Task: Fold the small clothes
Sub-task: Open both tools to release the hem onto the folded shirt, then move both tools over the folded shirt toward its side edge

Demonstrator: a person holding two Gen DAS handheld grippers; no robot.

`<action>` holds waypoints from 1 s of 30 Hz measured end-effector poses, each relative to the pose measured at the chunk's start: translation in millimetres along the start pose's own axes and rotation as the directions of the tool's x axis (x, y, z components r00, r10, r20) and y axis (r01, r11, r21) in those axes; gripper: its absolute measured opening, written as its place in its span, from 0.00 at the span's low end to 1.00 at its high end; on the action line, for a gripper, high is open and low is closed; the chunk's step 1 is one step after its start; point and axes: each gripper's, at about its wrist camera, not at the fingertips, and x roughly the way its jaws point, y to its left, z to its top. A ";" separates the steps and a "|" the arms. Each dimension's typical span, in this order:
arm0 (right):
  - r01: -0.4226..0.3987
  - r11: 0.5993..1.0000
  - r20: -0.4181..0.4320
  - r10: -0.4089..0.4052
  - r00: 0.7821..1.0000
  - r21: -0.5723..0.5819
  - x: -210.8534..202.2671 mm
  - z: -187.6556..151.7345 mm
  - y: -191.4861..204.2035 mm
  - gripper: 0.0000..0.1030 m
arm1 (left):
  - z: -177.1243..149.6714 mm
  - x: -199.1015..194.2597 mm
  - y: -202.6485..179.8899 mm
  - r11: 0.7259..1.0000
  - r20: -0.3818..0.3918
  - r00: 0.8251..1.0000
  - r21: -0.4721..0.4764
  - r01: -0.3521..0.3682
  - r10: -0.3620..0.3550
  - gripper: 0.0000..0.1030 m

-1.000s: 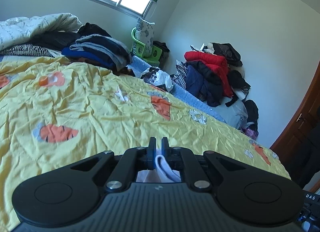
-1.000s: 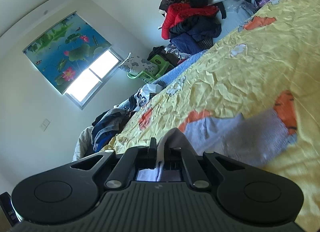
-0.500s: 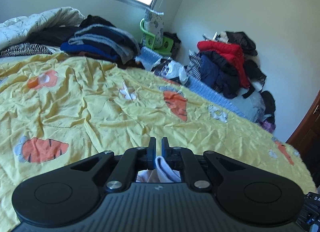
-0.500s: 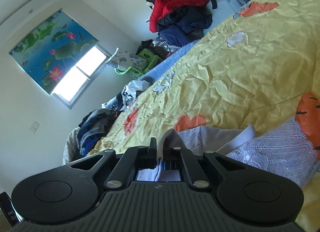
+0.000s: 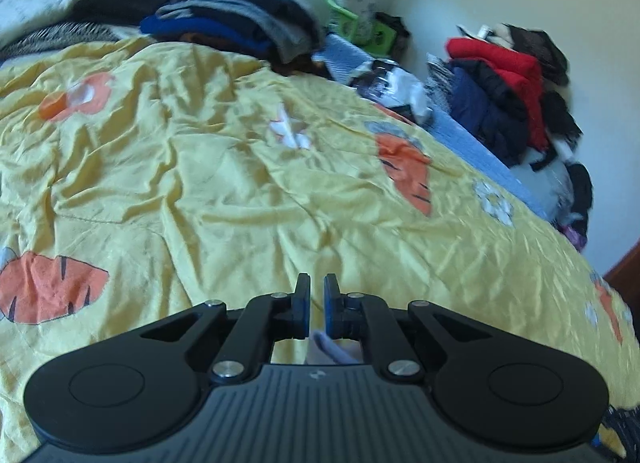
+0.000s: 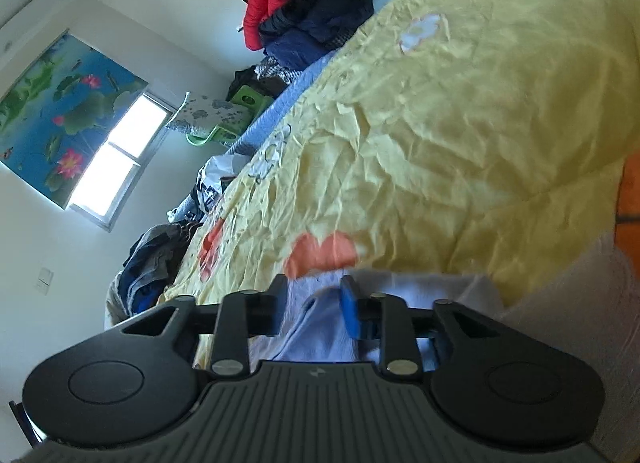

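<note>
A small white and pale lilac garment (image 6: 320,327) lies on the yellow bedspread (image 6: 460,123) under my right gripper (image 6: 314,287). That gripper's jaws stand apart, with a raised fold of the cloth between them, not pinched. The garment's lacy white part (image 6: 580,303) spreads to the right. In the left wrist view my left gripper (image 5: 316,291) has its jaws slightly parted with a narrow gap. A bit of white cloth (image 5: 330,349) shows below and behind its pads, apparently not pinched.
The yellow bedspread (image 5: 240,183) with orange tiger patches covers the bed. A stack of dark folded clothes (image 5: 240,23) sits at the far side. A heap of red and navy jackets (image 5: 504,91) lies at the right. A green chair (image 5: 360,19) stands by the wall.
Both grippers were shut on the garment. Now the right one has opened wide and the left has parted slightly. Both have tilted down toward the bed.
</note>
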 end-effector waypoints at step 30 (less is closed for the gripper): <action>0.056 0.779 -0.066 -0.124 0.990 -0.624 5.1 -21.9 103.9 0.81 | -69.8 -28.2 -71.7 0.833 -0.065 0.998 0.551 0.041 -0.006 0.68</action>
